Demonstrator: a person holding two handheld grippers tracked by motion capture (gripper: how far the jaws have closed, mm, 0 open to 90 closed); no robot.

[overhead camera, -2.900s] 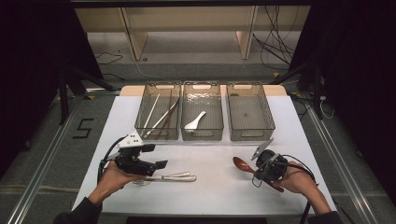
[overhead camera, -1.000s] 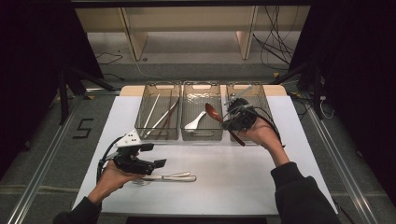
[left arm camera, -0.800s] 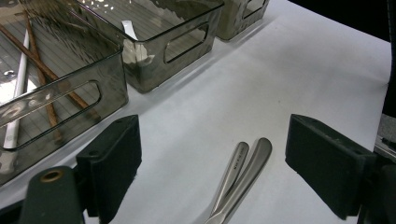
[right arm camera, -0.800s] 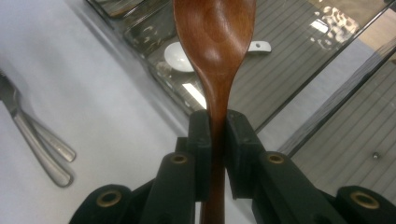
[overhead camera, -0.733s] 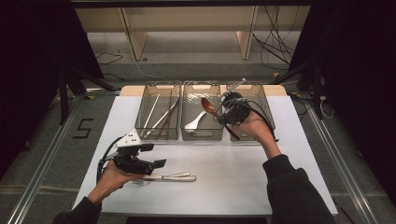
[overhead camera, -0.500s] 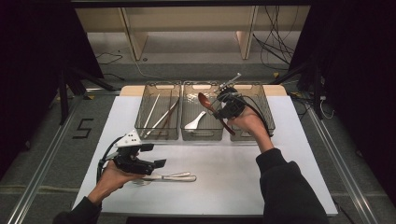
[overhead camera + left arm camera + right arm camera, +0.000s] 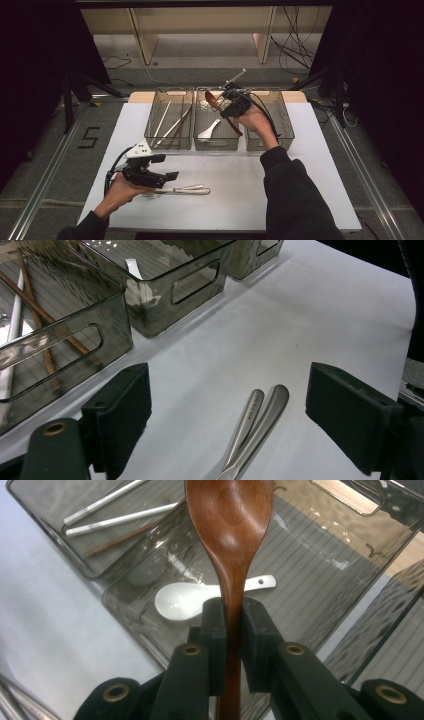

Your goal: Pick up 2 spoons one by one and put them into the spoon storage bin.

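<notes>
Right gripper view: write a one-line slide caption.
Right gripper clamps a wooden spoon above the middle bin, where a white ceramic spoon lies.

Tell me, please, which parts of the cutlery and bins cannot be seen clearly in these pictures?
- Wooden spoon: right gripper view, bowl tip cut by top edge; handle hidden between the right gripper's jaws.
- Steel utensils: left gripper view, heads cut by bottom edge.
- Right bin: high view, partly hidden by hand; contents unclear.

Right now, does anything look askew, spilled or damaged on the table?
Nothing stands out. The wooden spoon sits straight in the right gripper over the middle bin, which holds a white spoon. Chopsticks lie in the left bin; metal utensils lie loose on the table.
</notes>
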